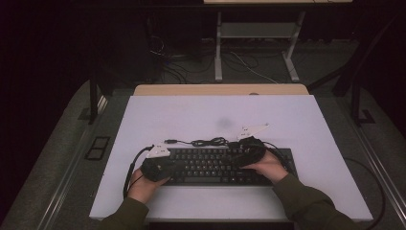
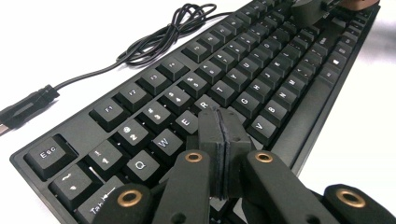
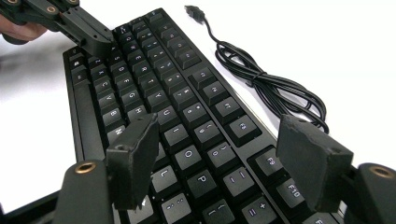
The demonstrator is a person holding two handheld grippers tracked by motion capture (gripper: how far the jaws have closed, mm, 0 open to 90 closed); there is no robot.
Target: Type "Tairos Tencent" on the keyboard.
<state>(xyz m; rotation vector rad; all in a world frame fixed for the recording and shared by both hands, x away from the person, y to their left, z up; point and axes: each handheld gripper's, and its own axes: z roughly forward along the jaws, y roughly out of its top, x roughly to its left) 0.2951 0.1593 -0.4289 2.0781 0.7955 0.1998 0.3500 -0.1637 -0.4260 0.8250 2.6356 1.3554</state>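
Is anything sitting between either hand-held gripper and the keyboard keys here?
Nothing visible. The left hand-held gripper, jaws shut, sits right over the keyboard near the E and R keys; the right hand-held gripper, jaws open, hangs over the O and P keys. The coiled cable lies beside the keyboard.

- The high view is dim; the room beyond the bench sinks into near black, and the white top reads as a dull lilac.
- A faint grey smudge sits on that top behind the keyboard.
- Both gripper views are far brighter: the bench blows out to white with no texture.
- Key legends are sharp near the lens and soften toward the keyboard's far end.
- The nearest tongs look slightly soft.
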